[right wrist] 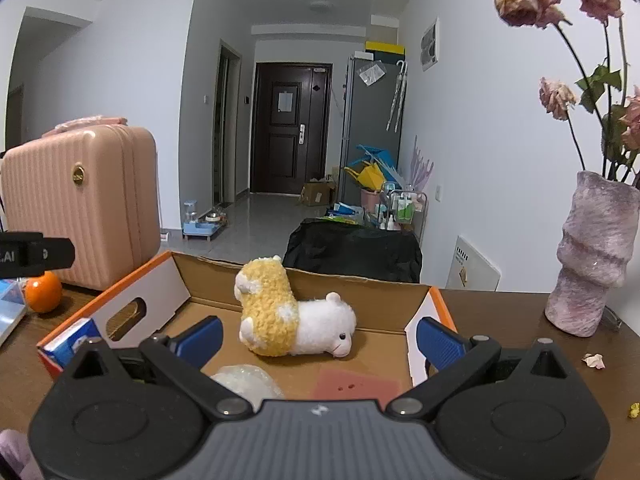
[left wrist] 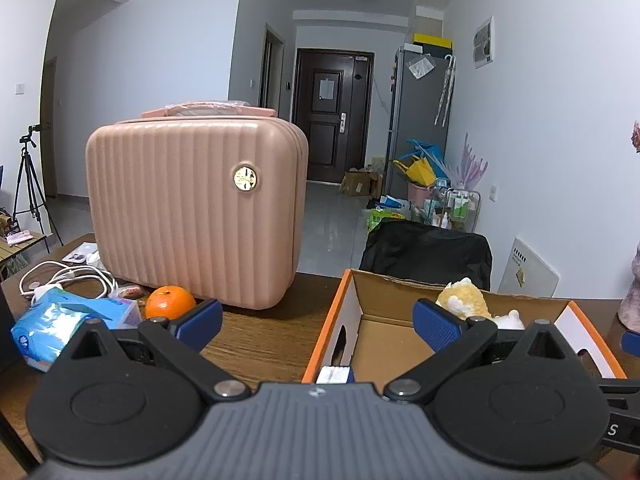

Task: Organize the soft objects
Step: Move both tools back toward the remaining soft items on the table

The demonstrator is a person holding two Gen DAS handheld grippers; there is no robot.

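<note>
A yellow and white plush alpaca (right wrist: 292,316) lies on its side inside the open cardboard box (right wrist: 156,288) with orange edges. Beside it on the box floor sit a crumpled clear plastic wad (right wrist: 248,380) and a pink sponge sheet (right wrist: 356,386). My right gripper (right wrist: 318,340) hovers open just in front of the plush, nothing between its blue pads. In the left wrist view the same plush (left wrist: 466,300) peeks over the box wall (left wrist: 348,320). My left gripper (left wrist: 318,320) is open and empty, straddling the box's left wall.
A pink ribbed suitcase (left wrist: 196,208) stands upright on the wooden table (left wrist: 260,344), with an orange (left wrist: 170,302), a blue tissue pack (left wrist: 68,320) and white cables (left wrist: 64,276) beside it. A mauve vase (right wrist: 592,256) of dried roses stands right of the box. A black chair back (right wrist: 352,250) sits behind the table.
</note>
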